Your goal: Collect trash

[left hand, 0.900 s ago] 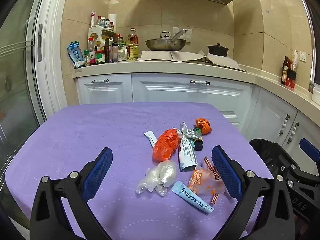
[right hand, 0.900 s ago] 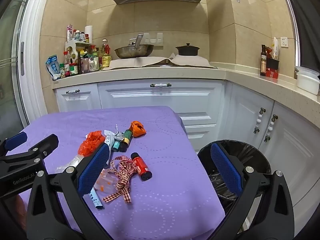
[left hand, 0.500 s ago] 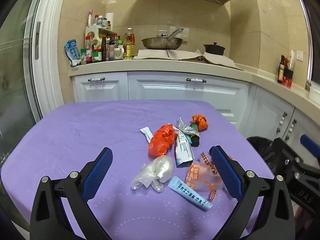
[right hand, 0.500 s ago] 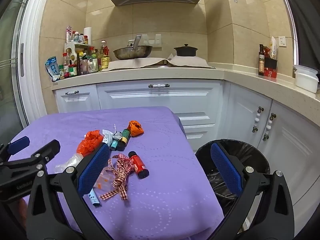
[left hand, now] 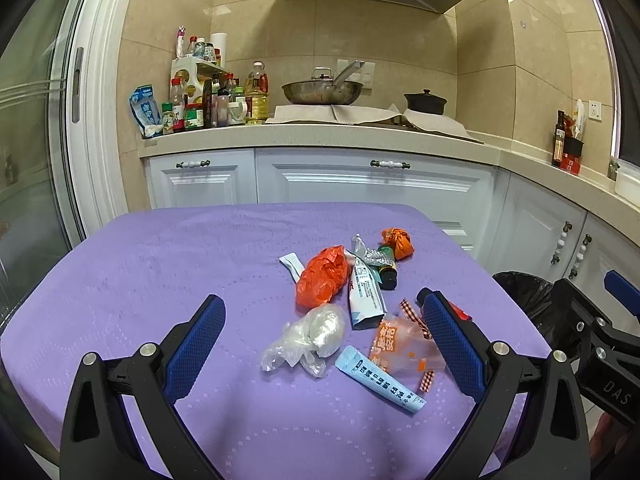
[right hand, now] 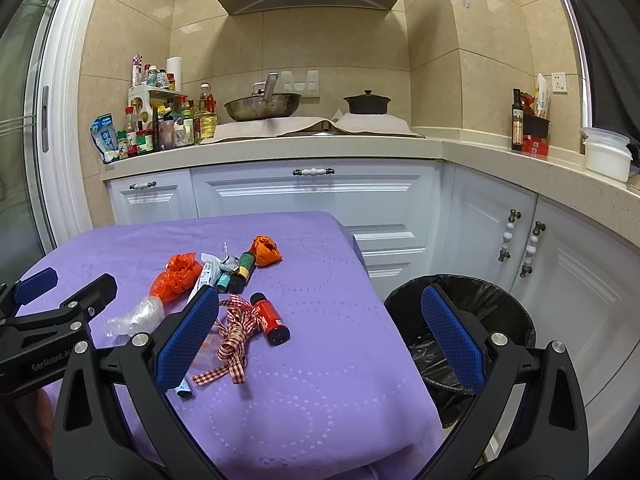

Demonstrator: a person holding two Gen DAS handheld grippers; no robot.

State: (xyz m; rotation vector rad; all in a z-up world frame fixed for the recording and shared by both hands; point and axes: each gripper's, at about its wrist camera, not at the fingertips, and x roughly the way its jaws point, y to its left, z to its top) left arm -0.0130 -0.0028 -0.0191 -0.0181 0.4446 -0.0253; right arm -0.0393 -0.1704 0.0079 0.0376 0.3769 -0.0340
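Here the purple-clothed surface (left hand: pixel 160 272) carries the trash in a loose heap ahead of both grippers; the black-lined bin (right hand: pixel 492 304) stands on the floor off its right edge, behind the right gripper (right hand: pixel 320 336), whose jaws gape wide and empty; the left gripper (left hand: pixel 320 344) likewise stands wide apart, holding nothing, with the clear plastic wad (left hand: pixel 308 338) and blue tube (left hand: pixel 378 378) lying between its fingers; the red bottle (right hand: pixel 270 318) lies beside the checked ribbon (right hand: pixel 234 334).

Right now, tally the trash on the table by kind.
Plastic bags: 3
Tubes: 2
Small bottles: 2
Wrappers and foil: 3
Ribbon: 1
Total: 11, not counting an unclear teal piece beside the dark bottle.
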